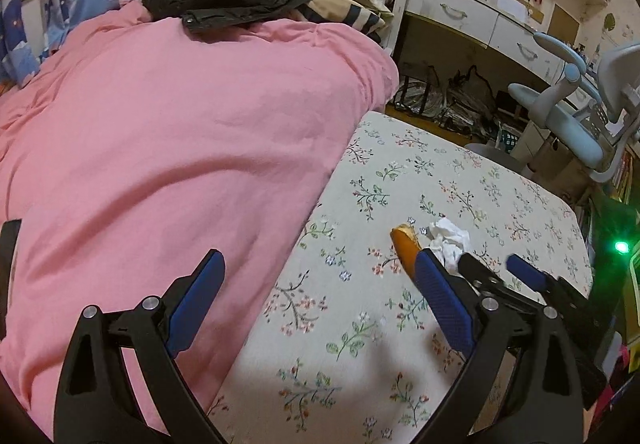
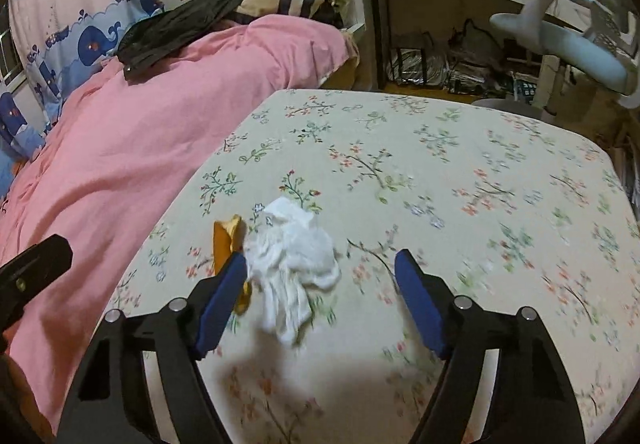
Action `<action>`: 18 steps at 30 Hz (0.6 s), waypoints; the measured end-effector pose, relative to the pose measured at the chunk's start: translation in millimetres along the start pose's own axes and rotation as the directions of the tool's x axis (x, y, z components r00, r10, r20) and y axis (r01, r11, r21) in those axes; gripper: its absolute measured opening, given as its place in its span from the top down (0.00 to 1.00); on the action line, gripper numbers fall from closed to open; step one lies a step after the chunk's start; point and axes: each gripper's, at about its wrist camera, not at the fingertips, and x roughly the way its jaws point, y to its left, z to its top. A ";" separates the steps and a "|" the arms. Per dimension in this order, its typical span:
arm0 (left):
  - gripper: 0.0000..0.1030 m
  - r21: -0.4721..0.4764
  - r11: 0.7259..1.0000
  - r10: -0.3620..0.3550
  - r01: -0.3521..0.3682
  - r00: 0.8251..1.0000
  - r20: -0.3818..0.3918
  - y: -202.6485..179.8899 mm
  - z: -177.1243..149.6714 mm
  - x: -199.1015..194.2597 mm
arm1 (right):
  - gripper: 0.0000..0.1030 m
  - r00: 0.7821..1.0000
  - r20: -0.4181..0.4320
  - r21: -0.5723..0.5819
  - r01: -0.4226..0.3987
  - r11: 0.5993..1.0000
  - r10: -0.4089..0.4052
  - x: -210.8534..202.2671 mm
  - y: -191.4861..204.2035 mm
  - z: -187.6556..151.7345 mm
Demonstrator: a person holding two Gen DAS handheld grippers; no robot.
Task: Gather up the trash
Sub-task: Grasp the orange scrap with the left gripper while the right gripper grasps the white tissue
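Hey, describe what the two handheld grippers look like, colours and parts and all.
Both look alike: the left gripper and right gripper have black plastic frames with triangular cut-outs, round silver pivot screws, and two fingers faced with textured blue pads. No cables, markings, hands or sleeves are visible.

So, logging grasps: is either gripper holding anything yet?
Nothing held. The right gripper is open around the tissue, pads not pressing; the left gripper is open and empty.

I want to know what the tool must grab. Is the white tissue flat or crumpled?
Crumpled: the white tissue lies bunched in uneven folds on the floral sheet, beside an orange peel.
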 end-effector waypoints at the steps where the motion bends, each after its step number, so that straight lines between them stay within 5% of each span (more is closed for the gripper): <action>1: 0.11 0.003 1.000 0.001 -0.001 1.000 -0.003 -0.8 1.3 2.7 | 0.31 1.000 -0.006 -0.006 0.000 1.000 0.000 4.1 0.5 1.1; 4: 0.11 0.011 1.000 -0.001 0.001 1.000 -0.020 -5.6 4.7 15.6 | 0.38 0.999 -0.032 -0.019 -0.011 1.000 0.011 16.8 -0.7 3.4; 8: 0.11 0.031 0.999 -0.005 0.007 0.999 -0.039 -13.7 6.1 29.5 | 0.78 0.996 -0.073 -0.056 -0.050 0.997 0.046 23.1 -1.8 4.4; 18: 0.11 0.130 0.988 -0.070 0.087 0.989 -0.127 -58.9 -7.2 70.0 | 0.83 0.995 -0.093 -0.026 -0.018 0.999 0.016 -17.1 -43.8 -11.5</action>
